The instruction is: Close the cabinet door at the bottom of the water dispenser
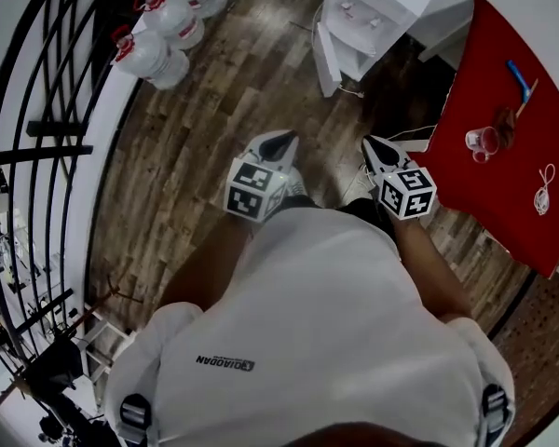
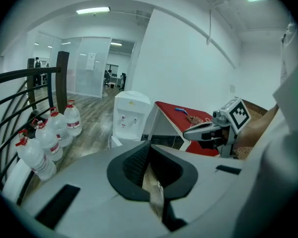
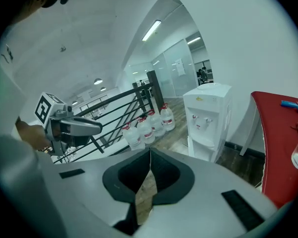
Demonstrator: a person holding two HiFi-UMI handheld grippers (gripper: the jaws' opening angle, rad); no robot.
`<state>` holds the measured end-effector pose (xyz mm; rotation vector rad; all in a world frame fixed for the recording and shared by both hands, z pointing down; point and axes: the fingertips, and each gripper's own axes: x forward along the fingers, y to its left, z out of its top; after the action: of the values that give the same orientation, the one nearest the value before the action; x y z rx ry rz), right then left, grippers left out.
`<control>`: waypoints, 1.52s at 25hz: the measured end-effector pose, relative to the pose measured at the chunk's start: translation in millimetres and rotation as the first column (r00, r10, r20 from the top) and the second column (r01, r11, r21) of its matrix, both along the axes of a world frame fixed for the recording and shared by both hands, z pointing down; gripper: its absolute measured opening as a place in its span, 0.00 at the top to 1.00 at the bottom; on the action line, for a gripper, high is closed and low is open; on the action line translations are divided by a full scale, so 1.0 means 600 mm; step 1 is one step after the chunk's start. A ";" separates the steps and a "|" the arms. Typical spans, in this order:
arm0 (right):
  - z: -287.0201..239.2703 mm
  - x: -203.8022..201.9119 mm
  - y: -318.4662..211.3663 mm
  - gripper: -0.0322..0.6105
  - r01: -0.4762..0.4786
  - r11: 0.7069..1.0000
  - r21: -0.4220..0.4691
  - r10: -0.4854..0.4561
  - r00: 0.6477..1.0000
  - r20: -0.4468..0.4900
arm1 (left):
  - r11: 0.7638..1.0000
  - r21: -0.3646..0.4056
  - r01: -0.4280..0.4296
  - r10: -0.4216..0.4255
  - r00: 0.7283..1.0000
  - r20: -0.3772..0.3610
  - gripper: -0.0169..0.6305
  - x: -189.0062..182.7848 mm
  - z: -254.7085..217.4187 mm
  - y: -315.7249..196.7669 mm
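Head view: water dispenser [image 1: 377,12] well ahead of you; its cabinet door [image 1: 325,59] hangs open leftward. Left gripper [image 1: 278,145], right gripper [image 1: 377,149] both closed, empty; right probably nearer.

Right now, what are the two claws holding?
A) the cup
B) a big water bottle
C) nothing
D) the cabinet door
C: the left claw and the right claw each have their tips pressed together, with nothing gripped between them.
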<state>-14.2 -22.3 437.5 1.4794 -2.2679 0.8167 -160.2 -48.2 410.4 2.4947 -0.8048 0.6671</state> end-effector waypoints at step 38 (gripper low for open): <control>0.678 0.072 -0.367 0.75 -0.180 0.866 -0.467 0.182 0.982 -0.040 | 0.926 -0.368 0.081 -0.005 0.980 0.201 0.98 0.125 0.431 -0.264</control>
<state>29.0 -242.7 844.3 1.4583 -1.7675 1.3172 -85.4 -206.6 669.1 2.0820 -0.7192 0.9659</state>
